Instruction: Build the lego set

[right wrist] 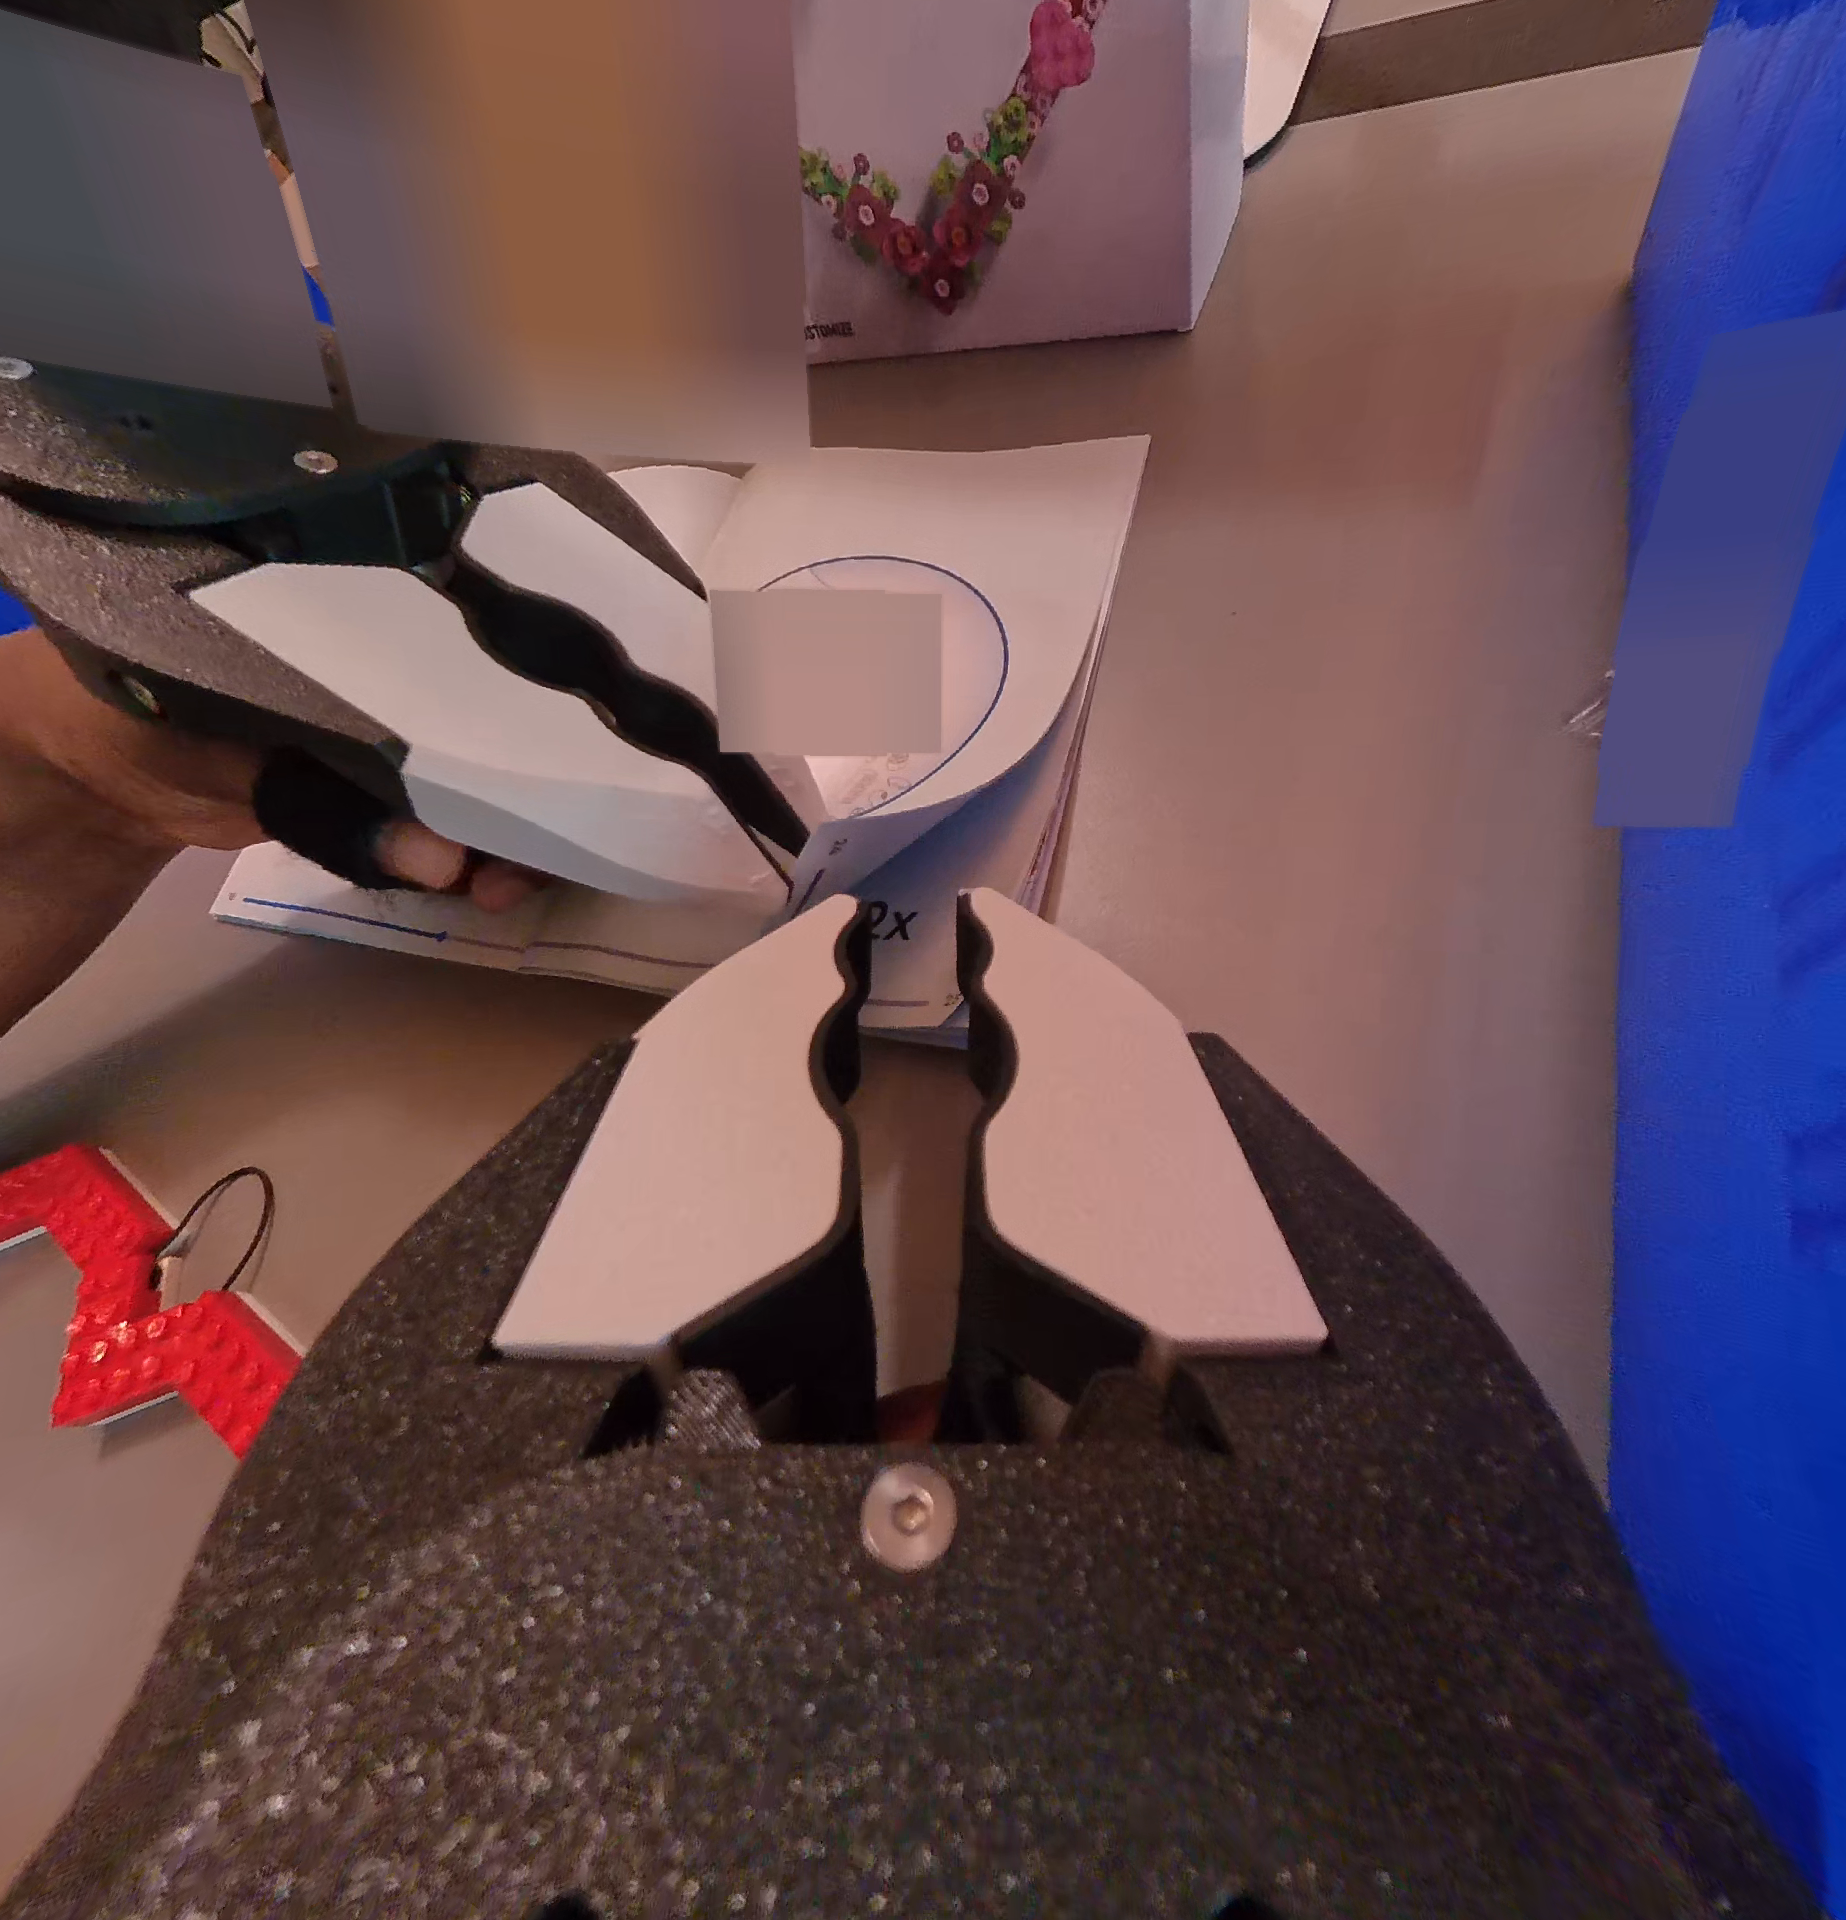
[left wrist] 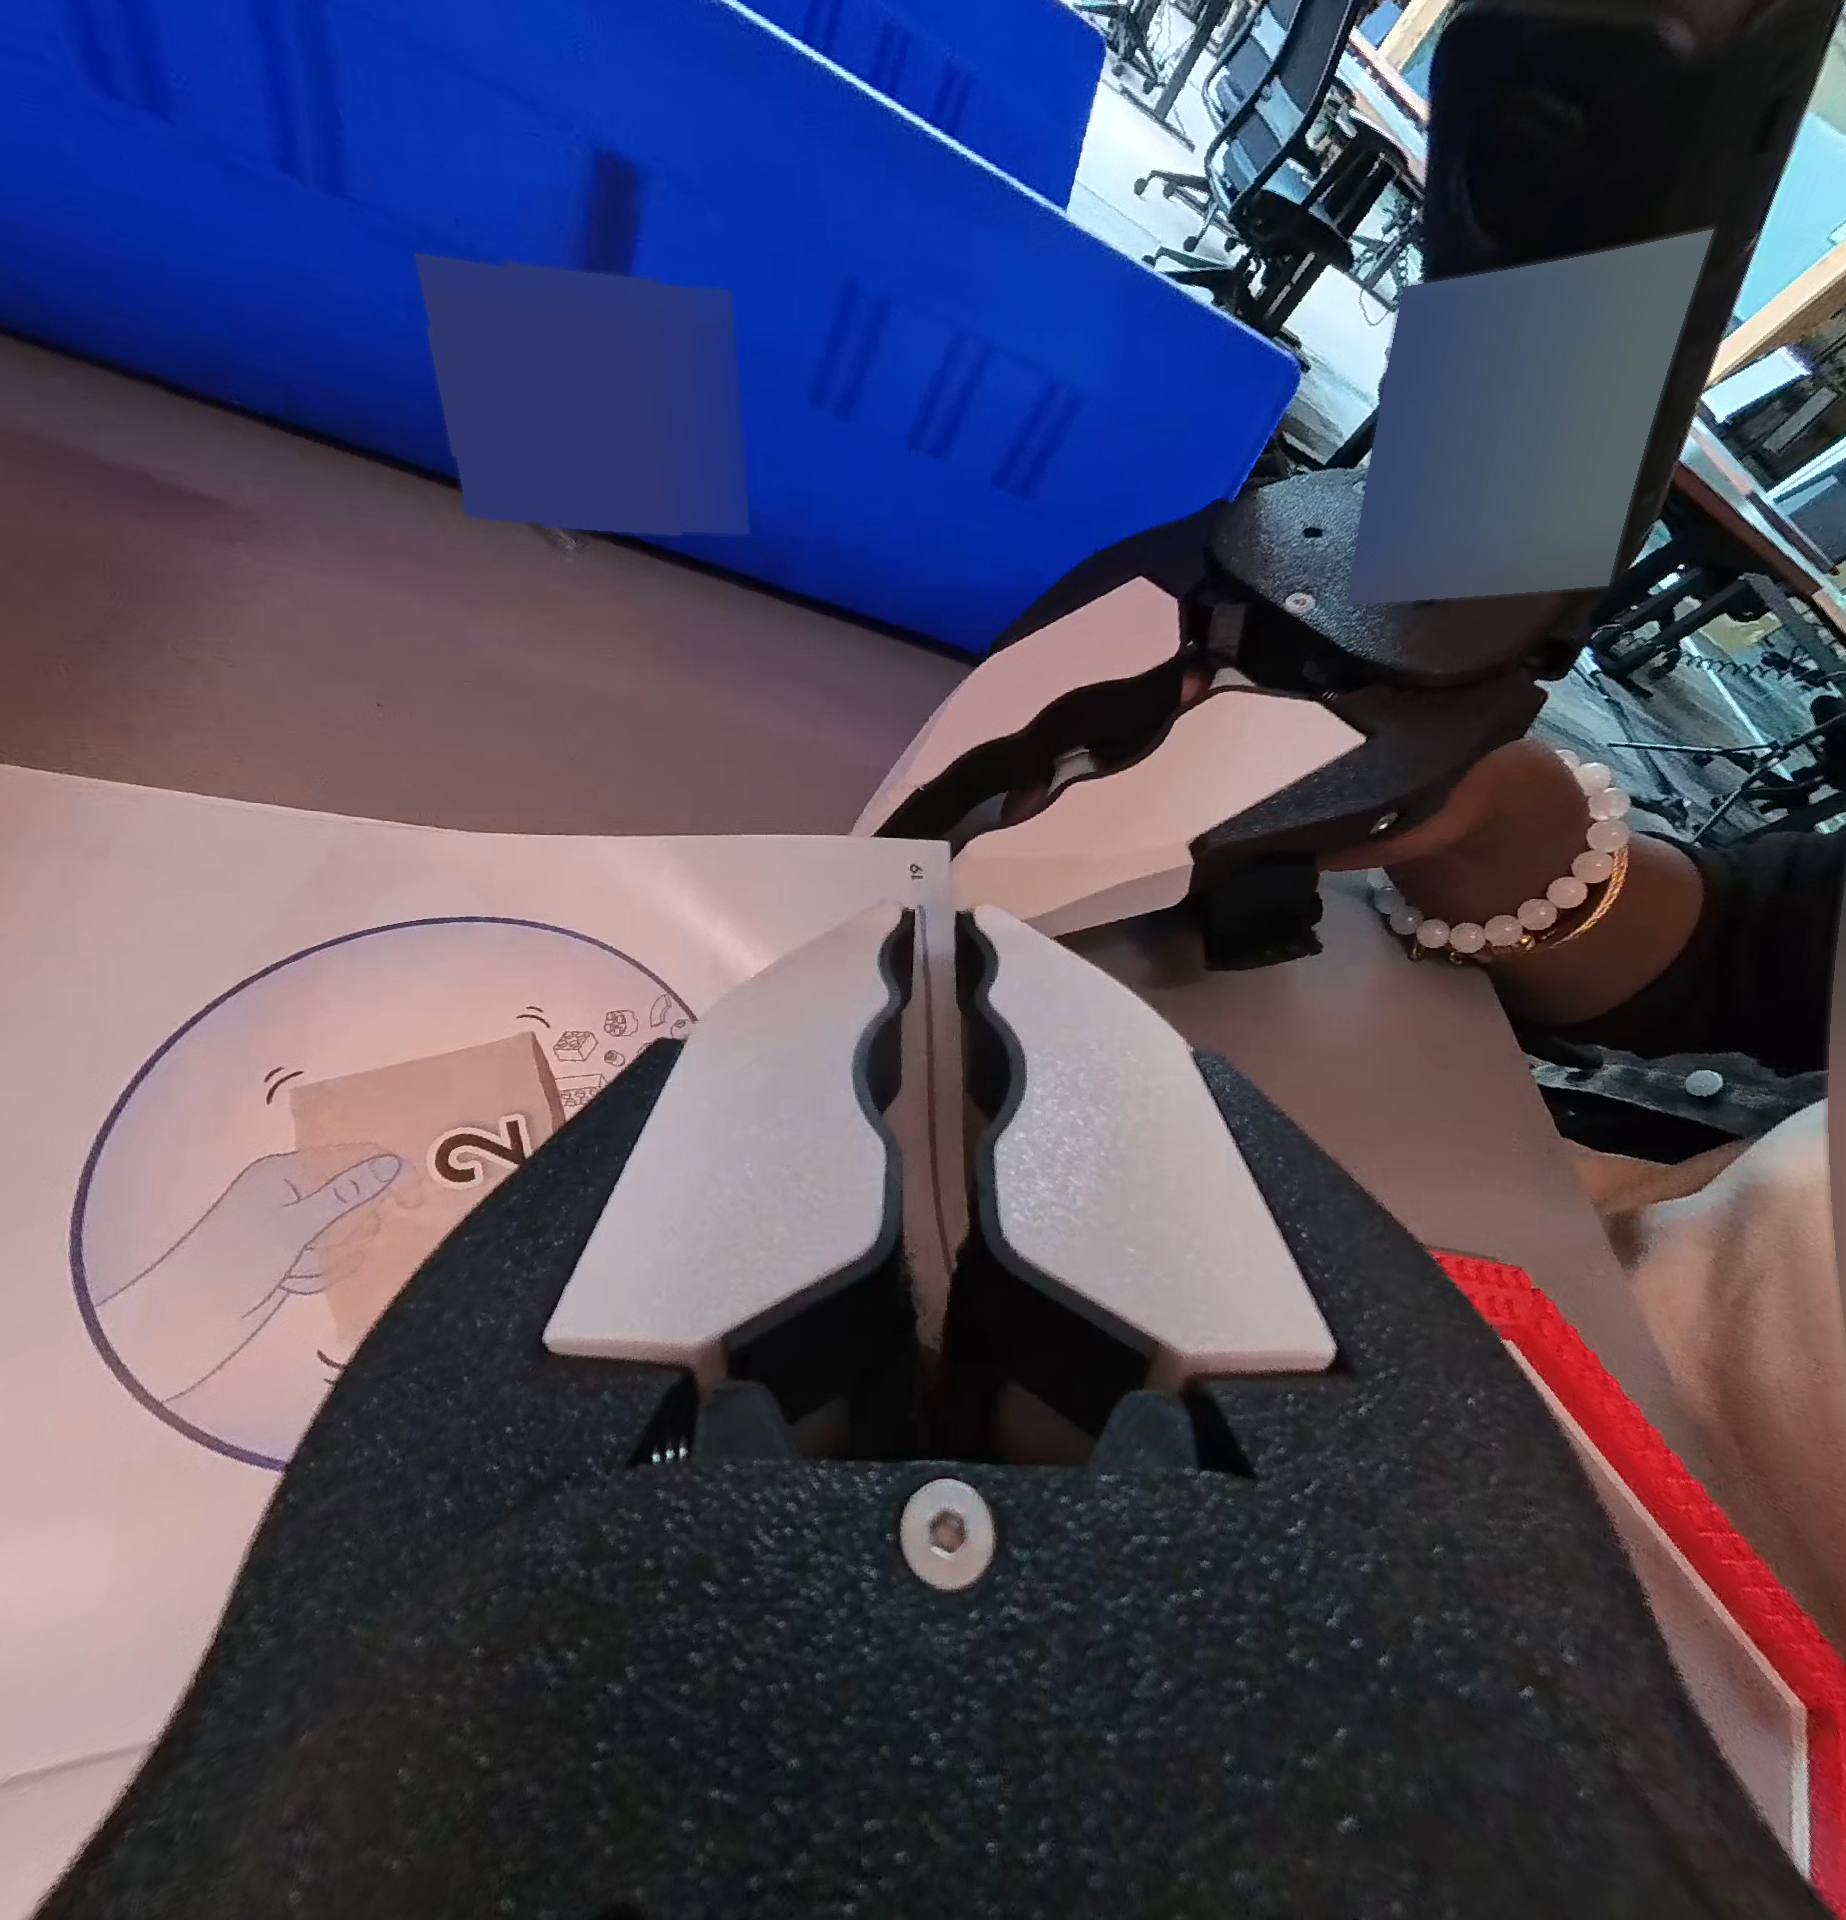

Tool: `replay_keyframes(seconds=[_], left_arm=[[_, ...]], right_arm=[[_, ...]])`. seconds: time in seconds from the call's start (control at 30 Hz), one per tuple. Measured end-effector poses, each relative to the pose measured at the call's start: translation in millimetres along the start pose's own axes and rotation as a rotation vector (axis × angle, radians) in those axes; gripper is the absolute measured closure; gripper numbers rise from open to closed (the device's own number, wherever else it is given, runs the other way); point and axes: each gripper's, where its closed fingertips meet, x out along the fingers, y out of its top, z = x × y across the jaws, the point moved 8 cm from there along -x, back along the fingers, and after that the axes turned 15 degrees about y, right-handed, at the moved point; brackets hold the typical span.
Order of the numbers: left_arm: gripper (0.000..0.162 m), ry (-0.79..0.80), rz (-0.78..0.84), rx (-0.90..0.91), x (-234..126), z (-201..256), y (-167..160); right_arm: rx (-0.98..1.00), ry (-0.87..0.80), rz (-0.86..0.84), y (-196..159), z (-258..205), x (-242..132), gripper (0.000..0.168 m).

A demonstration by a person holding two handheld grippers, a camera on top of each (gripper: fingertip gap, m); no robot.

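The open instruction booklet [left wrist: 223,914] lies on the table. My left gripper [left wrist: 934,914] is shut on the edge of one page, which runs as a thin sheet between its fingers. In the right wrist view this gripper [right wrist: 794,868] holds the page [right wrist: 1012,769] lifted and curled above the booklet [right wrist: 1002,499]. My right gripper [right wrist: 908,904] is open by a narrow gap, its tips at the lower corner of the lifted page. It also shows in the left wrist view [left wrist: 903,831], just beyond the page. A red studded Lego frame [right wrist: 119,1309] lies on the table at the near left.
A big blue bin [left wrist: 586,312] stands right behind the booklet and fills the right side of the right wrist view [right wrist: 1750,935]. The white set box with a flower heart [right wrist: 1002,177] stands beyond the booklet. A hand with a bead bracelet [left wrist: 1521,914] holds the right gripper. The tips of both grippers are at nearly the same place.
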Motion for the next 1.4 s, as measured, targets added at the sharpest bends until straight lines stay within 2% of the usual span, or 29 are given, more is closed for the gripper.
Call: replay_keyframes(seconds=[0.67,0.8,1.07,1.13,1.3,1.4], left_arm=[[0.153,-0.02,-0.007,-0.017,0,-1,0],[0.148,-0.025,-0.02,0.003,2,1,0],[0.149,-0.038,0.002,0.021,-1,3,0],[0.145,-0.044,0.031,0.073,-9,8,2],[0.121,0.141,-0.137,0.361,-23,17,-8],[0.116,0.144,-0.192,0.353,-11,16,-19]], right_arm=[[0.001,0.007,-0.012,0,0,2,0.153],[-0.003,0.003,-0.015,0,0,2,0.153],[0.002,0.006,-0.011,0,0,2,0.153],[0.007,0.008,-0.011,-1,1,1,0.153],[0.006,0.013,-0.019,-1,1,2,0.153],[-0.001,0.011,-0.024,-1,0,3,0.153]])
